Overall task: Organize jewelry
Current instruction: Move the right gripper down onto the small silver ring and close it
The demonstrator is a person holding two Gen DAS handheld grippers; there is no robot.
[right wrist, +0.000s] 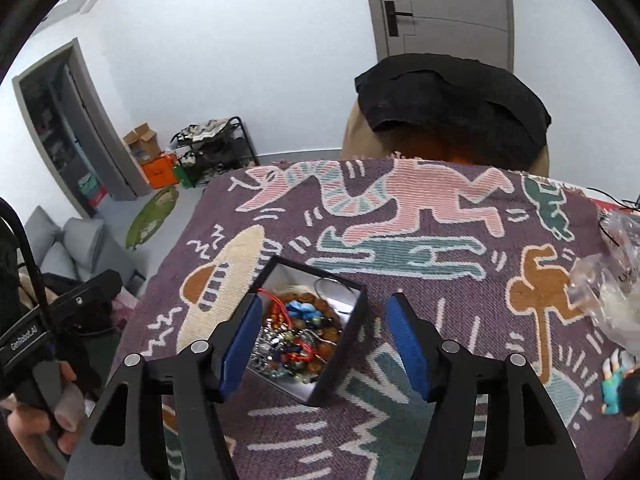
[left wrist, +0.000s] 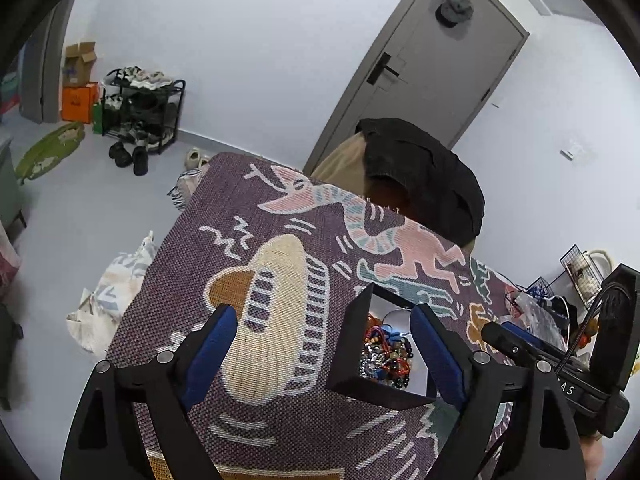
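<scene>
Left tongs (left wrist: 322, 344) stood released, blue pads wide apart, nothing between them but cloth and one wall of the box. Right tongs (right wrist: 326, 346) likewise released, spread over the box.

Square black open-topped box with pale lining (right wrist: 352, 344) sat on the tabletop, which was covered by a purple woven cloth with pink, teal and cream cartoon figures (right wrist: 460, 280). From the right wrist view the box lay between and just ahead of the right tongs, its left wall beside the left pad. From the left wrist view the box (left wrist: 352, 344) sat toward the right pad of the left tongs.

Inside the box: a tangled heap of multicoloured beaded jewelry with red cord and silver chain (right wrist: 298, 336); single pieces could not be told apart.

Right of the right tongs: crumpled clear plastic bags (right wrist: 608, 280) and a small teal figurine (right wrist: 614, 388). Beyond the tabletop, a chair draped in black fabric (right wrist: 452, 100).
</scene>
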